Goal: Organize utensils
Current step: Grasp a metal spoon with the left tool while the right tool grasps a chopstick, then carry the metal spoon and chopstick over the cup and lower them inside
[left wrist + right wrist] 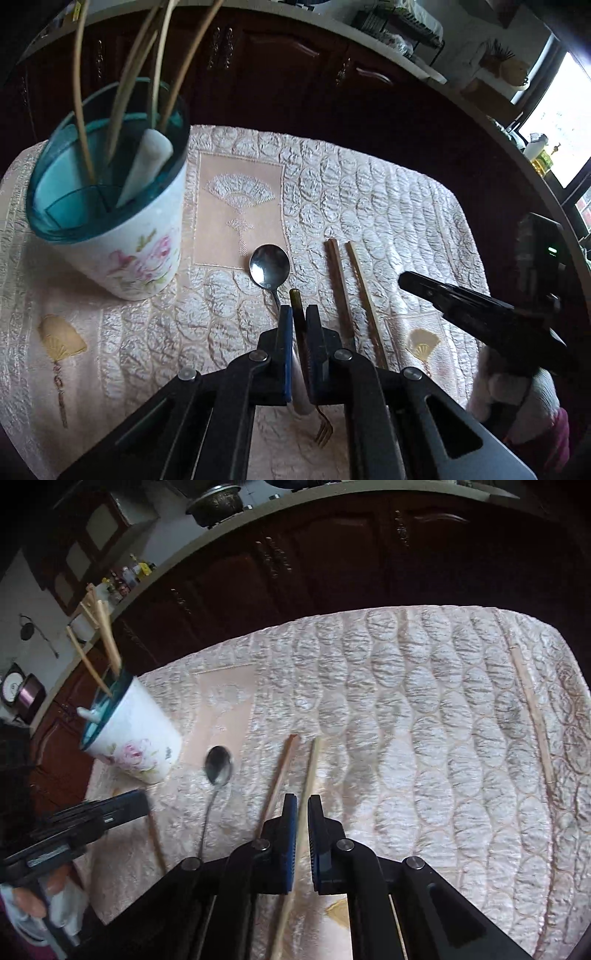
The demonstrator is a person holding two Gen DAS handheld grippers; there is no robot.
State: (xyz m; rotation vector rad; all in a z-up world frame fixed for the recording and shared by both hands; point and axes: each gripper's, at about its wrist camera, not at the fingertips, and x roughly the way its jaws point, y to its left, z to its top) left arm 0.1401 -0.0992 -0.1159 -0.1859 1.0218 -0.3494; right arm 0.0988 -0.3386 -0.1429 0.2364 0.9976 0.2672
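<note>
A white floral holder cup with a teal rim (122, 236) stands at the left on the quilted cloth, with several chopsticks and a white utensil in it; it also shows in the right wrist view (136, 734). My left gripper (300, 312) is shut on a gold fork (323, 434), its dark handle between the pads, tines pointing back. A metal spoon (269, 266) lies just ahead of it. Two chopsticks (354, 291) lie to its right. My right gripper (303, 803) is shut on the pale chopstick (312, 764); the darker chopstick (280, 771) lies beside it.
A quilted cream cloth (424, 720) covers the table. One more pale chopstick (532, 709) lies near its right edge. Dark wooden cabinets (280, 62) stand behind the table. The spoon also shows in the right wrist view (218, 766).
</note>
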